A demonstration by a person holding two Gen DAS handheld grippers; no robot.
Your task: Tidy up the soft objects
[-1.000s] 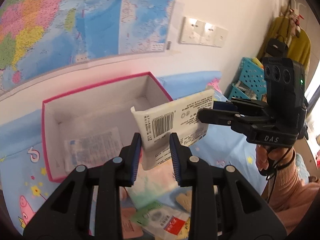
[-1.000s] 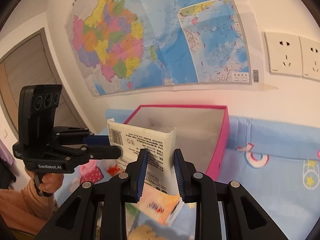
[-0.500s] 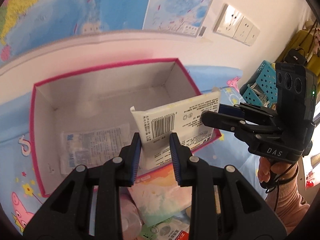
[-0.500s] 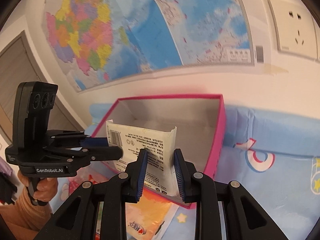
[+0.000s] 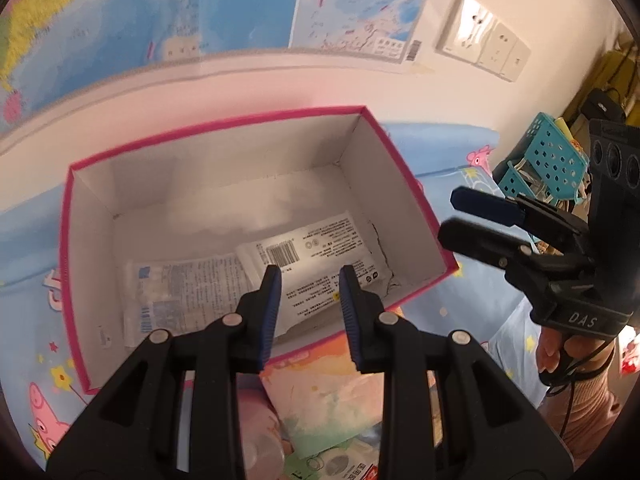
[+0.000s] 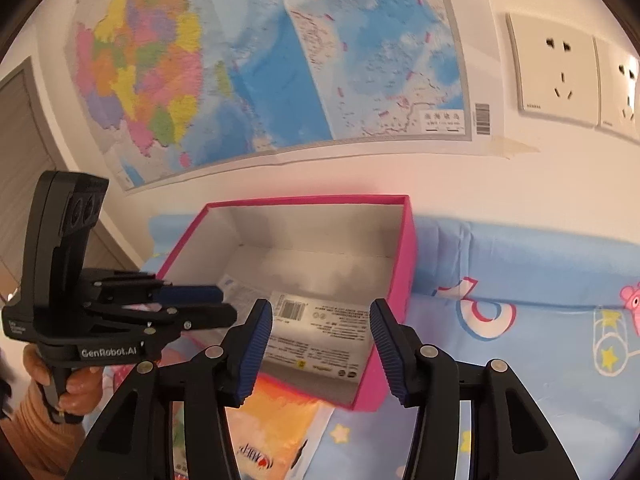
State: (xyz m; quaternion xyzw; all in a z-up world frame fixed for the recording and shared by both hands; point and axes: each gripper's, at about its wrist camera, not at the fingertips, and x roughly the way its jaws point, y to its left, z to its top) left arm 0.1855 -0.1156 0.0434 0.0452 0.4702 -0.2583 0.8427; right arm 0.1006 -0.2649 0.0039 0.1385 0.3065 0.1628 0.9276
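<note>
A white wipes pack (image 5: 320, 256) with a barcode lies flat inside the pink box (image 5: 216, 128), beside a clear-wrapped pack (image 5: 180, 292). My left gripper (image 5: 308, 276) hovers over the box's near side, shut with nothing between its pads; the white pack shows through the gap, lying below. In the right wrist view the white pack (image 6: 320, 336) rests on the floor of the box (image 6: 400, 280). My right gripper (image 6: 320, 312) is above the near rim, its jaws opening and holding nothing. The left gripper (image 6: 216, 304) reaches in from the left there, and the right gripper (image 5: 450, 216) from the right in the left wrist view.
Colourful soft packets (image 5: 328, 400) lie on the blue cartoon bedsheet (image 6: 520, 360) in front of the box. The box stands against a wall with a map (image 6: 280, 60) and sockets (image 6: 560, 76). A teal basket (image 5: 548, 152) sits at the far right.
The white pack, held up between both grippers before, now lies in the box. The right jaws have spread apart. Both grippers have come lower and closer to the box.
</note>
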